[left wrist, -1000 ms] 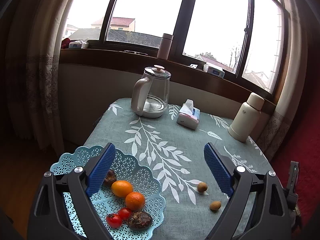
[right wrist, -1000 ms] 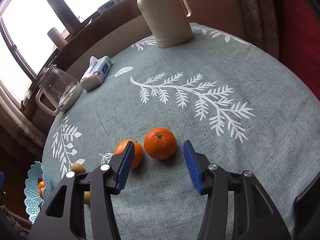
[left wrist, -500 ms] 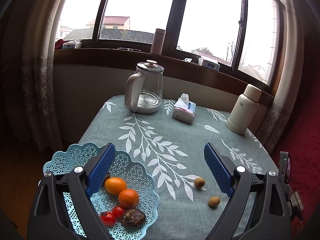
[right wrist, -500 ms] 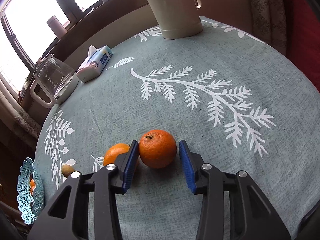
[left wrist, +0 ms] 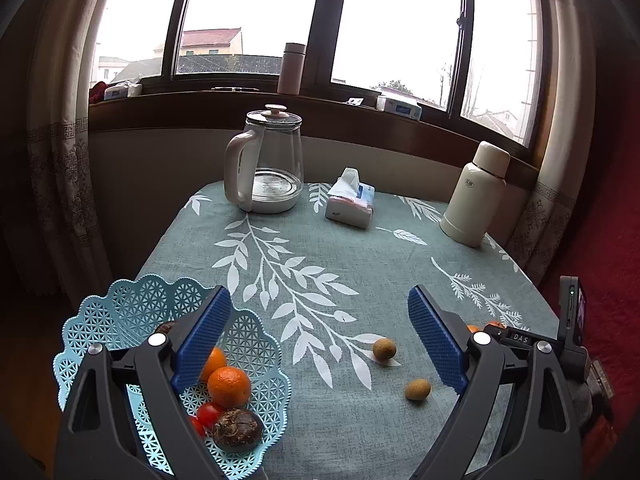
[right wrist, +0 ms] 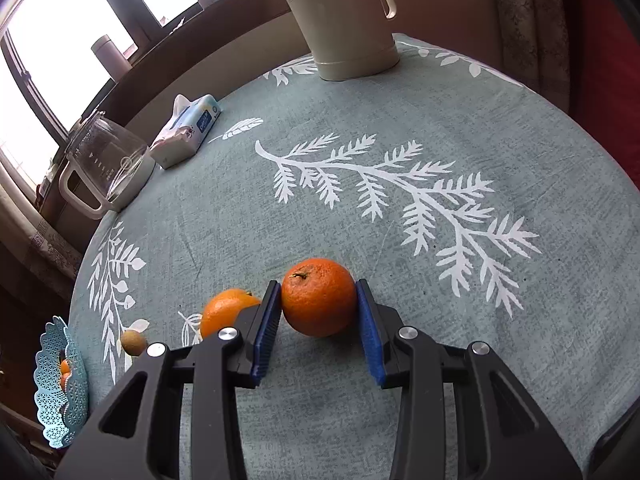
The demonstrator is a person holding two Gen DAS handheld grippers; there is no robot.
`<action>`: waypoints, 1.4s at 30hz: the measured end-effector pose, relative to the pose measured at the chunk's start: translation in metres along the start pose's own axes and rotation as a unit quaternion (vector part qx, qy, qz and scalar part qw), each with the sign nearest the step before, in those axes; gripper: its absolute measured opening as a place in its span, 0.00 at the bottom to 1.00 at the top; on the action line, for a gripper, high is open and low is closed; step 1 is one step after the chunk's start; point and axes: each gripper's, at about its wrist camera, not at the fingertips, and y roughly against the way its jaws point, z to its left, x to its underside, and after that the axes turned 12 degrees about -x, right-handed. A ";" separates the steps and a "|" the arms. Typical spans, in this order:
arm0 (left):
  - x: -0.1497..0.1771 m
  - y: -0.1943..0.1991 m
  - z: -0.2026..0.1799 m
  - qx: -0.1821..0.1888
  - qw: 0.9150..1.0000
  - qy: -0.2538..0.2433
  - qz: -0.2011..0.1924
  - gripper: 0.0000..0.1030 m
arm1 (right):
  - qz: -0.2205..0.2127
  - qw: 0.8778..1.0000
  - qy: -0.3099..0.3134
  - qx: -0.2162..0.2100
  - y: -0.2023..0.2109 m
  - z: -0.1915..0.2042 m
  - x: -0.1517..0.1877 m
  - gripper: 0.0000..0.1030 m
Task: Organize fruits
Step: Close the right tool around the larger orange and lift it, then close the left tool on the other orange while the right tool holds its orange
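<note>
Left wrist view faces the window across the table (left wrist: 360, 264); right looks down close, sharing it.

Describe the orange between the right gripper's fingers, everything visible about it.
The orange is round, deep orange, with dimpled peel and a small brownish stem nub tilted toward the upper left. It rests on the teal leaf-print tablecloth, with a shadow beneath. The right gripper is closed on it, both blue ribbed pads pressing its sides. A second orange lies just left, outside the left pad; whether they touch is hidden.
</note>
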 end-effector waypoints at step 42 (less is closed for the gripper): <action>0.065 -0.125 -0.221 0.150 0.960 -0.153 0.182 0.43 | -0.081 0.996 -0.021 0.010 0.036 -0.044 -0.003 0.37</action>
